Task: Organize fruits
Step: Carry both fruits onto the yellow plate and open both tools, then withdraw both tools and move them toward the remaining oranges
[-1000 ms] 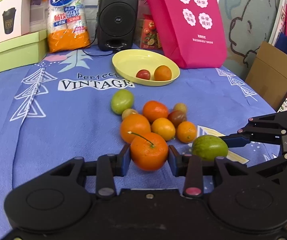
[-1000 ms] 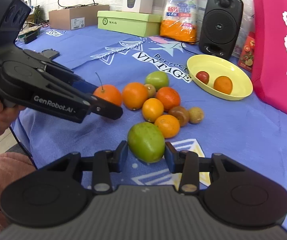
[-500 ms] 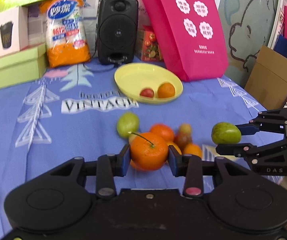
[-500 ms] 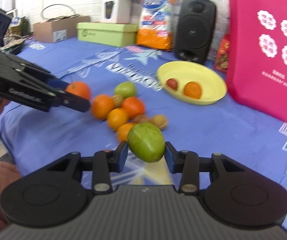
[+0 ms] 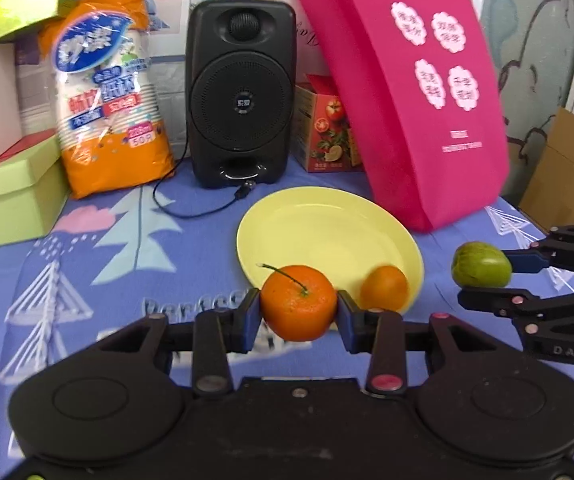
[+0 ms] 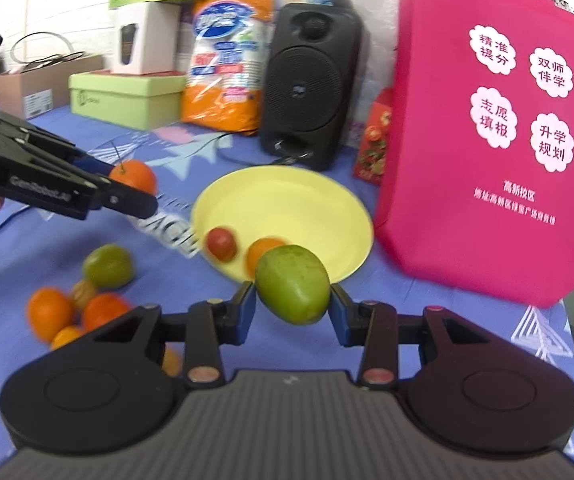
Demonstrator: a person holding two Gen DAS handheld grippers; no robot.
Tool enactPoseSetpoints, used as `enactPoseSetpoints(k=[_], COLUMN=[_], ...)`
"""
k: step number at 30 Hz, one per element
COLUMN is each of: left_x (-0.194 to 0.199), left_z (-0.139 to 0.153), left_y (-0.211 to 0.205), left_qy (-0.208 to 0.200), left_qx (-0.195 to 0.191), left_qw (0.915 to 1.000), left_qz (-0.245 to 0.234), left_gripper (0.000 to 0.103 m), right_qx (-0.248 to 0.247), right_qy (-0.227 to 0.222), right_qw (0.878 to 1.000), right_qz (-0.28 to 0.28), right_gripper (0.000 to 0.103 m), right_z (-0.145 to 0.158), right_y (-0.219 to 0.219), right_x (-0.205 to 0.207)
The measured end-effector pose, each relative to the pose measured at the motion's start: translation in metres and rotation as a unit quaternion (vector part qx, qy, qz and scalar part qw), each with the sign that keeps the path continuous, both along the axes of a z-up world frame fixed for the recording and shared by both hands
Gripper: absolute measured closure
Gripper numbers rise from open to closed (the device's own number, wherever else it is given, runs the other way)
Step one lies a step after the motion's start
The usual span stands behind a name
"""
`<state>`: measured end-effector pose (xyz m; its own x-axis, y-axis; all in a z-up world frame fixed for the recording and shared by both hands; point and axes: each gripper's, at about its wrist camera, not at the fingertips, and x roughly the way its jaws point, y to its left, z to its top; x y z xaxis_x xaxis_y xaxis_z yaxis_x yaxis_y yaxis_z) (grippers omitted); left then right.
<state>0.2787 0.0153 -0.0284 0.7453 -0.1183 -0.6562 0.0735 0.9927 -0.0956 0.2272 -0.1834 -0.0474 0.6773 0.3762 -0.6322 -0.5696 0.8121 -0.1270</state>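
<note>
My left gripper [image 5: 298, 309] pinches the orange [image 5: 298, 302], my right gripper [image 6: 291, 306] the green fruit [image 6: 293, 290] (both firm, smooth; grip mid-body)

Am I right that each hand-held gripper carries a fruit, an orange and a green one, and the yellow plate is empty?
Not quite: the yellow plate already holds a small red fruit and an orange fruit, as the right wrist view shows. The rest is correct.

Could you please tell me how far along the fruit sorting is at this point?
Done: a small red fruit and a small orange lie in the yellow plate. In hand: the left gripper holds a stemmed orange, the right gripper a green oval fruit. Left: a cluster of loose fruits on the blue tablecloth.
</note>
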Motion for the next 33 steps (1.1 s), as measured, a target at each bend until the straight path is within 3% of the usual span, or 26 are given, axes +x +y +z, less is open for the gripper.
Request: enactPoseSetpoints(k=[8,13,16,18,20,26,33], left_x=[0.070,0.087,0.088,0.081,0.073,0.025,-0.055], left_z=[-0.032,-0.046,-0.047,-0.042,-0.034,-0.007,0.003], left_y=[0.005,0.005,0.003,-0.001,-0.005,0.003,0.016], left_qy=[0.042,0.056,0.052,0.040,0.029,-0.007,-0.027], left_qx=[-0.006,-0.015,-0.016,-0.006,0.019,0.014,0.006], left_qw=[0.9990,0.9982,0.9985,0.9992,0.9994,0.9998,0.9989], left_qz=[0.016,0.015,0.009,0.005,0.009,0.010,0.039], left_gripper=[0.064,0.062,0.046,0.033,0.027,0.026,0.022], right_qx=[0.003,-0.008,-0.014,-0.012,-0.007,0.009,0.011], right_qy=[0.027,0.048,0.048,0.046,0.042,0.020,0.007], right_qw=[0.999,0.998,0.998,0.998,0.999,0.999,1.000], right_qz=[-0.024,-0.029,-0.025,-0.027,-0.028,-0.028,-0.008], right_gripper=[0.064,0.064,0.063,0.063,0.063,0.063,0.057], right_z=[-0.017,-0.035,-0.041,-0.039,-0.035,-0.017,-0.009], right_y=[0.011,0.019,0.025,0.026,0.025,0.008,-0.015], right_x=[0.057,0.082,0.088,0.088,0.085,0.053,-0.011])
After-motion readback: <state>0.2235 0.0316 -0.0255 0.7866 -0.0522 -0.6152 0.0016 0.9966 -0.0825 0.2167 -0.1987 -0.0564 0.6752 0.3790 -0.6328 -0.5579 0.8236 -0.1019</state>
